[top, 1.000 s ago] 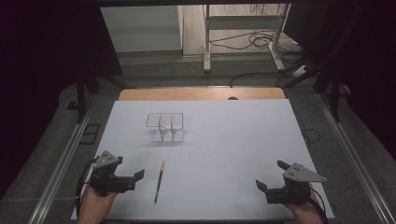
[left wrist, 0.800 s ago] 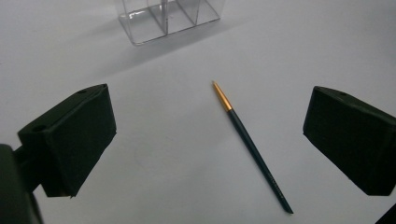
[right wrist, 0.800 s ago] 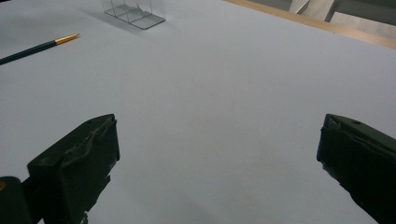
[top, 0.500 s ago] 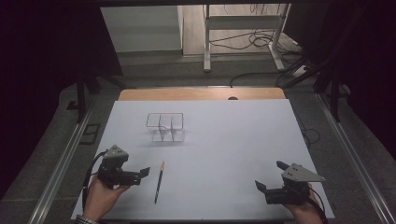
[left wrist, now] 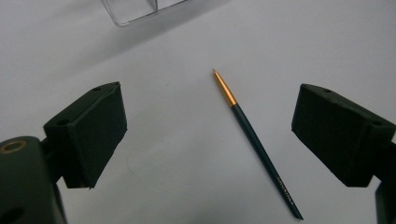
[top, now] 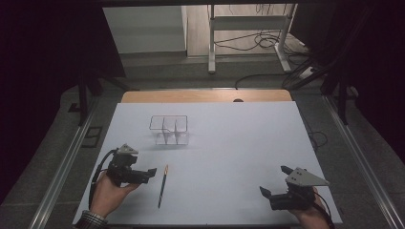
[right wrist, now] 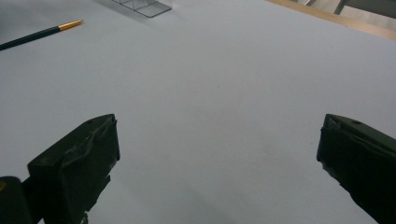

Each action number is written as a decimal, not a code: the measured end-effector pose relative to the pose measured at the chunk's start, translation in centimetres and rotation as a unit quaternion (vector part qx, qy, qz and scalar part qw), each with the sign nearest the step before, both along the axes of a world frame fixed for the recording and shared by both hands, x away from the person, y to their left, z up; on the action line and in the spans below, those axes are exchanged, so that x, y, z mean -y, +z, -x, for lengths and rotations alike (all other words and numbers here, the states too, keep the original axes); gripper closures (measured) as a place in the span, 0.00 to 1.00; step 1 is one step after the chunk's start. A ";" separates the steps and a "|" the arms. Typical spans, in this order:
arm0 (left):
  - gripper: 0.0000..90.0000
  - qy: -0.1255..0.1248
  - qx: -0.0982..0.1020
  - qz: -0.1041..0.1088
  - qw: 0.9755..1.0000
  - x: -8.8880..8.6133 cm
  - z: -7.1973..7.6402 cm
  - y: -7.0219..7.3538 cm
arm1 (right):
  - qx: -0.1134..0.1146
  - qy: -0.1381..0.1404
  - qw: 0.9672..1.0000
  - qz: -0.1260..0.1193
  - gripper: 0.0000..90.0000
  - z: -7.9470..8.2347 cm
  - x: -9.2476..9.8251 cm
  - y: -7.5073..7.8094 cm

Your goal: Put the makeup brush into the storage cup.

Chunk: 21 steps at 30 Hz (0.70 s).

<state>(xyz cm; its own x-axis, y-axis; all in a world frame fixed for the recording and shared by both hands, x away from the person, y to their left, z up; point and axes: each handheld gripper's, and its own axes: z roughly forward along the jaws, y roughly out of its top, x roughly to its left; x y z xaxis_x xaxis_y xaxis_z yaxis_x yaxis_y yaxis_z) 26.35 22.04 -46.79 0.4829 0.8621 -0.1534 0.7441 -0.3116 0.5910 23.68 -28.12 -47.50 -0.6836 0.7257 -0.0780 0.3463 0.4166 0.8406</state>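
pencil (left wrist: 254,137): dark glossy, gold metallic tip | box (top: 169,130): clear plastic | table (top: 239,143): matt white

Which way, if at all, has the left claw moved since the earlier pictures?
Yes. In the high view the left claw has moved rightward, toward the pencil, which lies still. Its jaws have just been closing slightly, nothing between them.

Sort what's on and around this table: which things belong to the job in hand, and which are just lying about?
In the job:
- pencil
- left hand-held gripper, jaws apart beside the pencil
- clear divided box, probably

Lying about:
- right hand-held gripper, open, idle
- metal stand
- floor cables
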 end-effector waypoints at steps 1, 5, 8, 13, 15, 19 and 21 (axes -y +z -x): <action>0.12 0.001 -0.001 0.000 1.000 0.1 -0.1 0.0 | -0.001 0.002 1.000 0.000 0.00 0.0 0.0 0.0; 0.14 -0.006 -0.009 -0.006 1.000 0.4 -0.6 0.0 | -0.002 0.004 1.000 0.002 0.00 0.0 -0.1 -0.1; 0.15 -0.011 -0.016 -0.015 1.000 0.6 -1.0 0.0 | -0.003 0.004 1.000 0.004 0.00 0.0 -0.1 -0.1; 0.16 -0.020 -0.026 -0.026 0.999 1.1 -1.6 0.2 | -0.004 0.007 1.000 0.007 0.00 0.0 -0.2 -0.1; 0.16 -0.025 -0.030 -0.032 0.999 1.4 -1.8 0.3 | -0.005 0.009 1.000 0.009 0.00 0.0 -0.2 -0.1; 0.16 -0.031 -0.039 -0.045 0.998 1.9 -2.3 0.5 | -0.005 0.009 1.000 0.010 0.00 0.0 -0.2 -0.2; 0.16 -0.037 -0.043 -0.052 0.997 2.1 -2.6 0.6 | -0.007 0.011 1.000 0.010 0.00 0.1 -0.3 -0.2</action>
